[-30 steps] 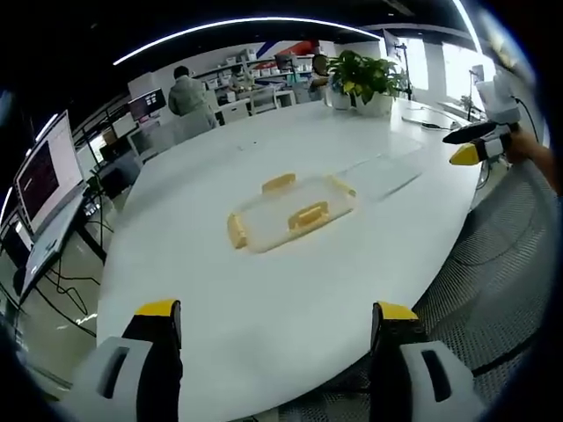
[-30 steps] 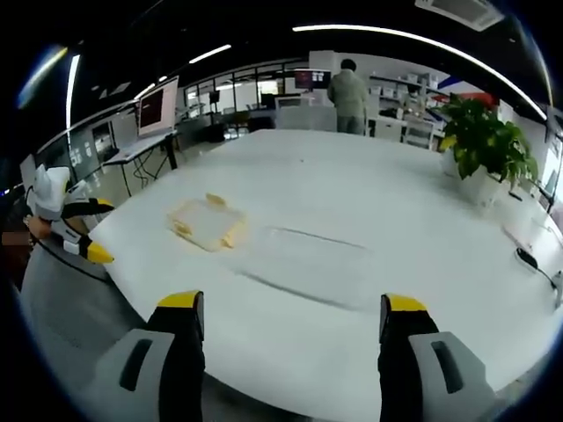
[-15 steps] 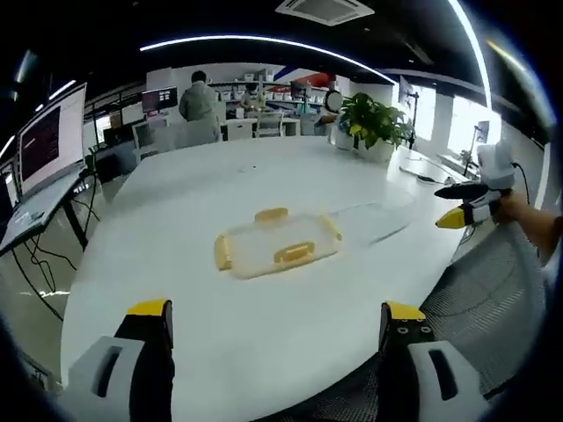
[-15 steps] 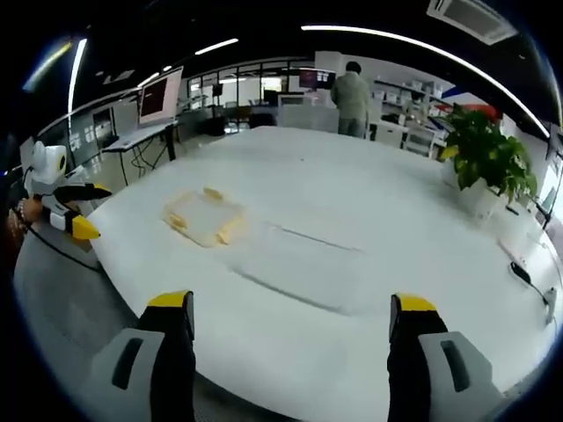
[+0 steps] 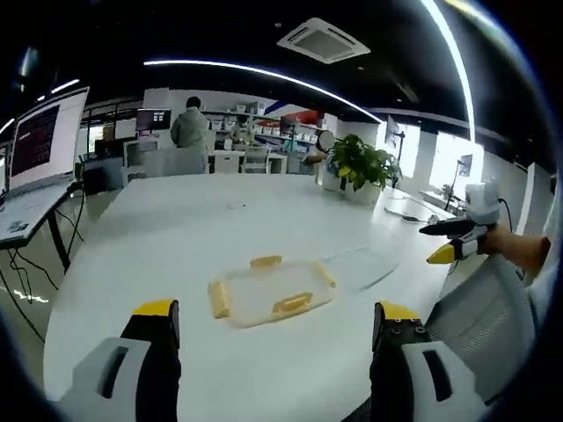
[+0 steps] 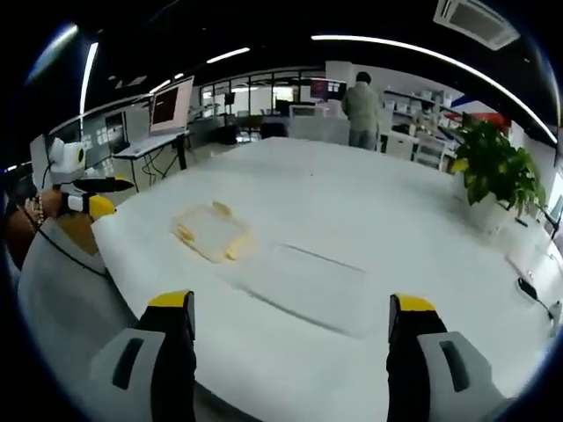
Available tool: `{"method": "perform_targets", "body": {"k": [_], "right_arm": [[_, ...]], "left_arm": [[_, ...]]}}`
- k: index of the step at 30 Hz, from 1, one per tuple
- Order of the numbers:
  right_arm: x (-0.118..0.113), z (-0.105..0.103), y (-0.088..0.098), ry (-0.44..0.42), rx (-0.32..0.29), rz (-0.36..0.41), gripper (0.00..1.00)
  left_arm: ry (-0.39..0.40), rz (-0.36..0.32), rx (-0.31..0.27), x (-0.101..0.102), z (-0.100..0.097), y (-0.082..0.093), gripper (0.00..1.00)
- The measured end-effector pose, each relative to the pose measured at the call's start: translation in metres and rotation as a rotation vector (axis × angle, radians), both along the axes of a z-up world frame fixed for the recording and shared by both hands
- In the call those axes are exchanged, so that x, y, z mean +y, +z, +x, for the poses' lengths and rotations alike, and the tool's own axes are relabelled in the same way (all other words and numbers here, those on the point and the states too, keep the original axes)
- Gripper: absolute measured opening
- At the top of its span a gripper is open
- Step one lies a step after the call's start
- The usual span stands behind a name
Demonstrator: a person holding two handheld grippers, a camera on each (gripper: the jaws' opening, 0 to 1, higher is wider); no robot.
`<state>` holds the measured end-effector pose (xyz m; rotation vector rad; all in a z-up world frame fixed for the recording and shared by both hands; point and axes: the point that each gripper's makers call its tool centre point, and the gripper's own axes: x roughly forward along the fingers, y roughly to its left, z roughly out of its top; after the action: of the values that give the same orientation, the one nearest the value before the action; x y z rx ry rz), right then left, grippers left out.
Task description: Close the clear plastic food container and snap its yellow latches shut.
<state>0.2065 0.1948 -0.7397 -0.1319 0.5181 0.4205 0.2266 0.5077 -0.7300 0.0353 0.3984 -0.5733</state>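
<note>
A clear plastic piece with yellow latches on its sides lies flat on the white table. It is ahead of my left gripper, which is open and holds nothing. A second clear flat piece lies just right of it, apart from it. In the right gripper view the latched piece is at the left, and the plain clear piece lies straight ahead of my open, empty right gripper. Each gripper appears in the other's view: the right gripper and the left gripper, both off the table's edge.
A potted plant and a cable sit at the table's far side. A person stands beyond the table by shelves. A desk with a monitor is to the left. A mesh chair back is near the table edge.
Both views have shifted with the hands; the left view now looks more level across the table. The container pieces lie where they were. Both grippers remain open and empty.
</note>
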Motion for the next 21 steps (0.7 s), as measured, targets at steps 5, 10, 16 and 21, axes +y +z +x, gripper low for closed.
{"method": "perform_targets", "body": {"k": [5,10,16,21], "right_arm": [[0.008,0.026,0.016,0.039,-0.032,0.034,0.90],[0.025,0.054,0.026,0.167,-0.099,-0.044,0.97],[0.056,0.064,0.019,0.361,-0.056,-0.093,0.90],[0.086,0.076,0.015,0.532,-0.061,-0.166,0.81]], "left_arm": [[-0.009,0.078,0.045,0.014,0.021,0.000,0.85],[-0.136,0.282,0.008,0.021,0.042,0.000,0.89],[-0.269,0.365,0.060,0.014,0.057,-0.011,0.89],[-0.410,0.460,0.158,0.008,0.064,-0.032,0.92]]}}
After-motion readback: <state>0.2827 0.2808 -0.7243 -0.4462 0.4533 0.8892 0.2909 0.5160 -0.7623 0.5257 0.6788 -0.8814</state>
